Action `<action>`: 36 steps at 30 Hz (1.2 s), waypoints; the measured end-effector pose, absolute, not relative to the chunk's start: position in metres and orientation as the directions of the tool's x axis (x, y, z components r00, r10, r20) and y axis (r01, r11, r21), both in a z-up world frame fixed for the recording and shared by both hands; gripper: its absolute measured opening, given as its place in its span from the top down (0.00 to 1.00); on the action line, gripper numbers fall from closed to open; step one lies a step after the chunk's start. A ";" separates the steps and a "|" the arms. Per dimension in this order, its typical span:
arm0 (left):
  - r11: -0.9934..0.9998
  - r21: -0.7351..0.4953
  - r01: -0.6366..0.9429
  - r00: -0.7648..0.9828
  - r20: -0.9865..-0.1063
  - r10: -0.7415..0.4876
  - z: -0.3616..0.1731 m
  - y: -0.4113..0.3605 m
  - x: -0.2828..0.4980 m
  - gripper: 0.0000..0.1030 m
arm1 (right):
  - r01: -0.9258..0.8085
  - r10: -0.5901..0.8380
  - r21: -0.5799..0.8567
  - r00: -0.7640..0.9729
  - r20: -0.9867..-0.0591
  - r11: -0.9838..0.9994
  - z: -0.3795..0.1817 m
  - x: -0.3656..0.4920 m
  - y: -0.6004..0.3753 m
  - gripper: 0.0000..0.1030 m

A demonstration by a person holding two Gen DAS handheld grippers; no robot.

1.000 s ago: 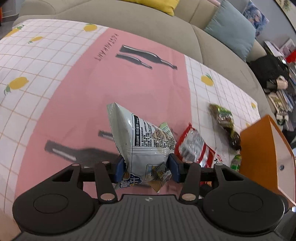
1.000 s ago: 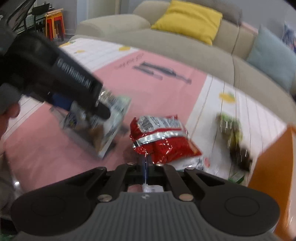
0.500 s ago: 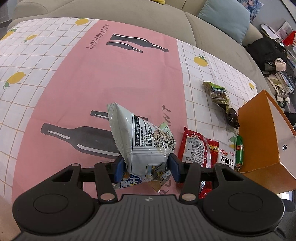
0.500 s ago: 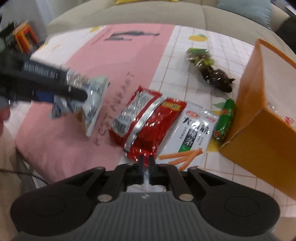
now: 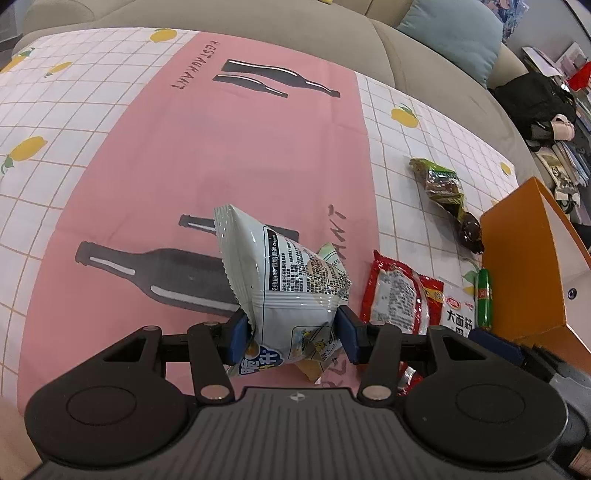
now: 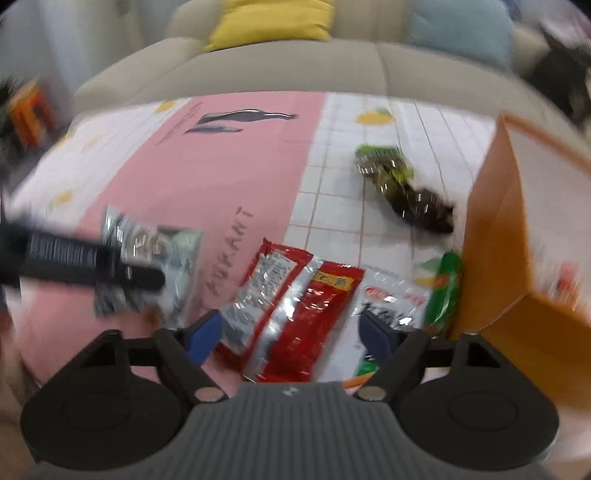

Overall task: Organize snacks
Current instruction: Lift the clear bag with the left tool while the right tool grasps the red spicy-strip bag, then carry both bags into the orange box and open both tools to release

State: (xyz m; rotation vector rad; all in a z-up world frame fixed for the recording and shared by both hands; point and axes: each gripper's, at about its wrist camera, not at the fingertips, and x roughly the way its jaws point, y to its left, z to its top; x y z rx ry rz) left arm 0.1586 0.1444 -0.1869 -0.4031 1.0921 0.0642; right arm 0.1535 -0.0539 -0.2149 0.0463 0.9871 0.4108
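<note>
Pale blue-white foil: a puffed snack bag (image 5: pixel 284 280) is clamped between the blue pads of the left gripper (image 5: pixel 291 330), jaws about half apart and pressing its sides, bag lifted above the pink panel of the tablecloth (image 5: pixel 207 155). In the right wrist view the same bag (image 6: pixel 155 258) shows blurred at left.

Right gripper (image 6: pixel 291 332): jaws have just been opening and stand wide, pads clear of everything. Between them, lying on the cloth, a red packet (image 6: pixel 291 302).

Just right of the red packet: a white packet with red logo (image 6: pixel 391 302), then a green sausage stick (image 6: pixel 443 291) touching the orange box (image 6: pixel 491 240). A dark green-wrapped snack (image 6: pixel 402 184) lies farther back on the checked cloth, near the box.

Behind the table: beige sofa (image 5: pixel 221 14), light blue cushion (image 5: pixel 454 33), yellow cushion (image 6: pixel 269 22).
</note>
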 end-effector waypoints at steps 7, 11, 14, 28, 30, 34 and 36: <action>0.921 -0.288 -0.263 0.475 -0.869 -0.136 -0.189 0.152 0.162 0.45 | -0.206 0.270 0.193 0.465 -0.843 0.959 -0.235 0.167 -0.030 0.14; 0.919 -0.292 -0.265 0.479 -0.867 -0.137 -0.190 0.153 0.164 0.45 | -0.216 0.248 0.160 0.477 -0.843 0.963 -0.242 0.165 -0.020 0.13; 0.921 -0.288 -0.261 0.479 -0.867 -0.135 -0.189 0.152 0.165 0.45 | -0.230 0.225 0.125 0.486 -0.844 0.965 -0.248 0.164 -0.014 0.17; 0.941 -0.275 -0.198 0.524 -0.841 -0.136 -0.155 0.139 0.161 0.45 | -0.251 0.334 0.230 0.554 -0.762 0.940 -0.194 0.152 -0.048 0.29; 0.943 -0.284 -0.172 0.540 -0.828 -0.151 -0.141 0.132 0.161 0.45 | -0.240 0.352 0.259 0.572 -0.741 0.936 -0.179 0.150 -0.059 0.29; 0.951 -0.299 -0.081 0.572 -0.795 -0.201 -0.113 0.106 0.163 0.45 | -0.215 0.364 0.296 0.624 -0.691 0.931 -0.147 0.145 -0.092 0.29; 0.950 -0.309 -0.036 0.585 -0.778 -0.231 -0.099 0.091 0.166 0.45 | -0.203 0.361 0.304 0.644 -0.675 0.931 -0.135 0.144 -0.112 0.29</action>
